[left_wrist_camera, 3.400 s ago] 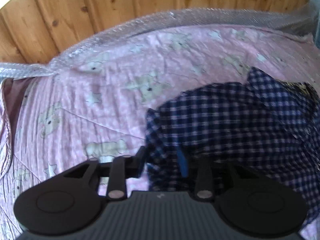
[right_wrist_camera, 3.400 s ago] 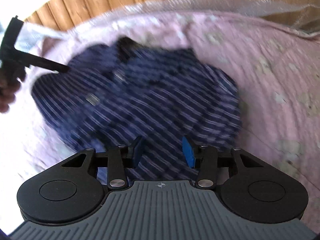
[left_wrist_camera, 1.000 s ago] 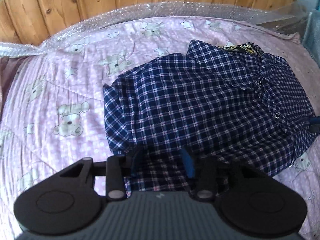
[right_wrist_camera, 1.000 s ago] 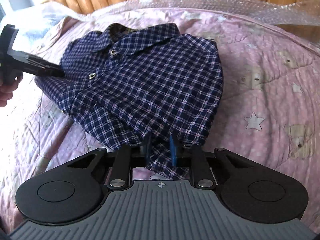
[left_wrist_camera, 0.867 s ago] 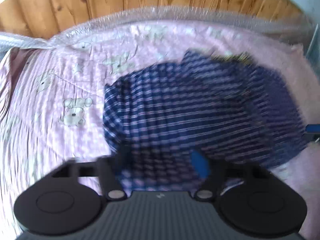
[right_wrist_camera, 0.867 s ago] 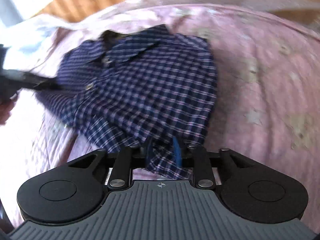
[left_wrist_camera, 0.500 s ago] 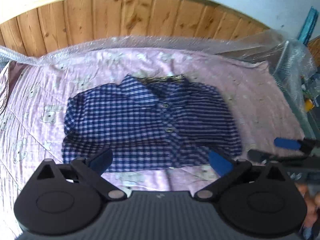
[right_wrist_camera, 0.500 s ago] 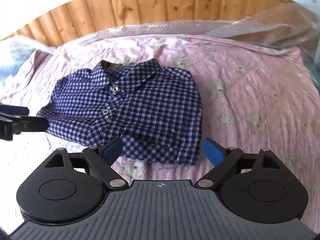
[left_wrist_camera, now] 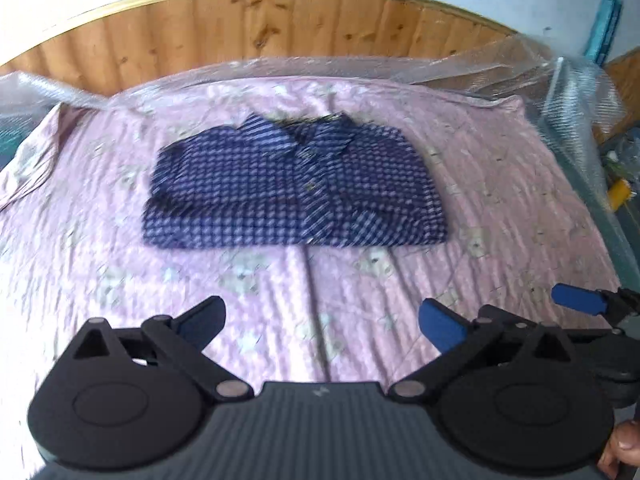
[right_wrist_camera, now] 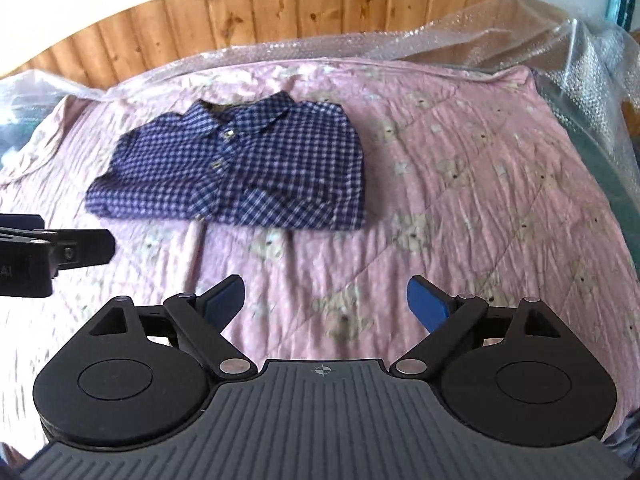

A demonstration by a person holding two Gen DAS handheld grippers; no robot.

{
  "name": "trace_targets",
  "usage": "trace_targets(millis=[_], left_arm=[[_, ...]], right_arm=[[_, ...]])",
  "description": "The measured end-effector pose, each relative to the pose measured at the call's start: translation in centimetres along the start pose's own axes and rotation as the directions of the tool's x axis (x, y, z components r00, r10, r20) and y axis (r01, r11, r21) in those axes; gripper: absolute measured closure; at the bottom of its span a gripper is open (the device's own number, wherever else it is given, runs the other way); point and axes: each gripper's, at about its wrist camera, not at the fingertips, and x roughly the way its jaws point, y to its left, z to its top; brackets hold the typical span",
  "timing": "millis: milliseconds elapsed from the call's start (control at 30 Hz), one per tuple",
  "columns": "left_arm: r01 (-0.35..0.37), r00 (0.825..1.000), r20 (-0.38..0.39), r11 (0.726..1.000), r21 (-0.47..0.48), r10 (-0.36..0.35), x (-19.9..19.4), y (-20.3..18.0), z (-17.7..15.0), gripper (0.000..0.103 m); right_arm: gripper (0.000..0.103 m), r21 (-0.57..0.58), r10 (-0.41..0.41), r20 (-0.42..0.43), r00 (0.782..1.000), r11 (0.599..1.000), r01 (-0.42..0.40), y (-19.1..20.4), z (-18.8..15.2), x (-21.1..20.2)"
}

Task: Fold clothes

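Right wrist view: shirt (right_wrist_camera: 240,168) lies folded on bed (right_wrist_camera: 480,184), so we hold both grippers (right_wrist_camera: 326,300) (left_wrist_camera: 320,322) clear, fingers apart, empty.

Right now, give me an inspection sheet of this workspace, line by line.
Surface: pink quilt printed with bears and stars, wrinkled, covering the bed.
Job's things: checked shirt folded into a rectangle, collar toward the headboard, lying flat.
Clutter: nothing seen on the quilt besides the shirt.
Grippers: left hand-held gripper open, empty; right hand-held gripper open, empty; both clear of the shirt.
Cables: nothing seen.
Surroundings: wooden headboard; bubble wrap along the bed's far and right edges.
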Motion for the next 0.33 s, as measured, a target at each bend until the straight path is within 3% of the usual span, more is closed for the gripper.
trace_targets(millis=[267, 333], left_arm=[[-0.124, 0.992, -0.026, 0.992, -0.01, 0.124, 0.9, -1.3, -2.3, 0.0], [-0.107, 0.994, -0.019, 0.994, -0.018, 0.107, 0.7, -1.7, -2.5, 0.0]], right_arm=[[0.012, 0.091, 0.084, -0.001, 0.996, 0.992, -0.084, -1.5, -2.5, 0.4], [0.012, 0.101, 0.104, -0.034, 0.994, 0.99, -0.1, -2.4, -2.4, 1.0]])
